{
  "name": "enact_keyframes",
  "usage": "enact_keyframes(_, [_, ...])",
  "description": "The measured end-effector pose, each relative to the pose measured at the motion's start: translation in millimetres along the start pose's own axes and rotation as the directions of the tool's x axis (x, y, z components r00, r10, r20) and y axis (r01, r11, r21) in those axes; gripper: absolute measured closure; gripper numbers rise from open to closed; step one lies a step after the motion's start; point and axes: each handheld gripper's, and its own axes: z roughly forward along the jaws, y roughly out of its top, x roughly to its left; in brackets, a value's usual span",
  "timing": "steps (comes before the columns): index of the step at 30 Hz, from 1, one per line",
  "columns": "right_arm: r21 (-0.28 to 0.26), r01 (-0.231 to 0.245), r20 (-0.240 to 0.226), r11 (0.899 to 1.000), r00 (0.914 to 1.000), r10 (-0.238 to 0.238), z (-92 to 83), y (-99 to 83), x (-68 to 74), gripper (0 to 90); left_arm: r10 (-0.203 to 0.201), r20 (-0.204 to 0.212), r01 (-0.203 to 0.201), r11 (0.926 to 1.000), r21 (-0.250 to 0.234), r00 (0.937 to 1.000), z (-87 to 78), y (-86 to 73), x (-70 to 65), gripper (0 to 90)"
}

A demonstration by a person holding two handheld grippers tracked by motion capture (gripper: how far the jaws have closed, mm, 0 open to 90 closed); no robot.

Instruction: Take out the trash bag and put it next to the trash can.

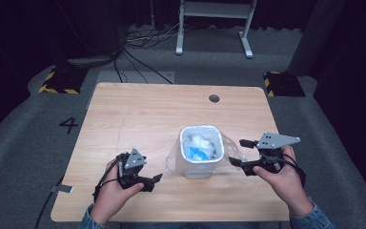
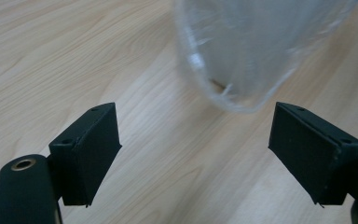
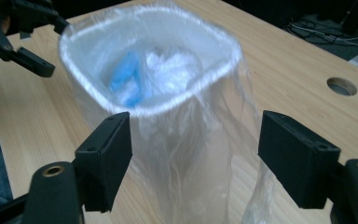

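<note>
Right gripper [image 3: 196, 158] jaws gape around loose bin liner [image 3: 200, 140]; high view alone shows left gripper [image 1: 147, 179] released, level, beside wastebasket [image 1: 201, 164]

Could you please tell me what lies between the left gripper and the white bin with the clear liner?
Only bare wooden table separates the left gripper from the bin. The high view shows that gap; in the left gripper view, the liner hangs just beyond the open jaws.

Black claws [image 1: 242, 155], grey triangular plates, apparently denim sleeves [image 1: 312, 217].
</note>
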Motion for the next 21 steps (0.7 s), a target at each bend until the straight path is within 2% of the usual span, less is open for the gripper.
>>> enact_keyframes(5, [0.021,-0.018,0.002,1.000,0.9998,0.017,3.0,-18.8,-1.2,27.8,0.048,0.019,-0.048,0.9988,0.009,0.9987,11.2,6.5,-14.8,15.9])
enact_keyframes(9, [0.037,0.000,0.025,0.999,0.9997,-0.001,7.2,-31.3,-0.5,30.9,0.055,-0.019,-0.055,0.9984,-0.014,0.9983,19.6,5.7,-22.4,16.4])
enact_keyframes(12, [0.042,-0.008,0.011,0.999,0.9999,0.008,14.2,-38.2,-1.6,30.9,0.061,-0.016,-0.062,0.9979,-0.021,0.9980,27.6,6.1,-26.7,16.4])
enact_keyframes(15, [0.053,0.006,-0.001,0.999,1.0000,-0.006,22.1,-43.5,-1.9,32.4,0.070,-0.001,-0.070,0.9974,-0.017,0.9975,37.1,8.0,-31.7,16.9])
enact_keyframes(17, [0.075,0.017,-0.015,0.997,0.9998,-0.016,27.0,-46.0,-2.4,41.0,0.083,-0.006,-0.083,0.9964,-0.020,0.9966,44.1,9.6,-35.8,19.5])
enact_keyframes(19, [0.089,0.033,-0.062,0.995,0.9977,-0.028,29.9,-47.0,-1.5,60.5,0.127,-0.029,-0.128,0.9913,-0.030,0.9915,48.4,11.0,-38.9,28.2])
enact_keyframes(20, [0.093,0.045,-0.081,0.995,0.9960,-0.037,29.9,-46.4,0.1,68.8,0.133,-0.027,-0.134,0.9904,-0.035,0.9908,48.5,11.4,-38.6,35.7])
enact_keyframes(21, [0.098,0.062,-0.091,0.993,0.9945,-0.053,29.0,-45.4,2.2,76.5,0.129,-0.025,-0.130,0.9908,-0.040,0.9914,47.2,11.6,-37.7,49.9])
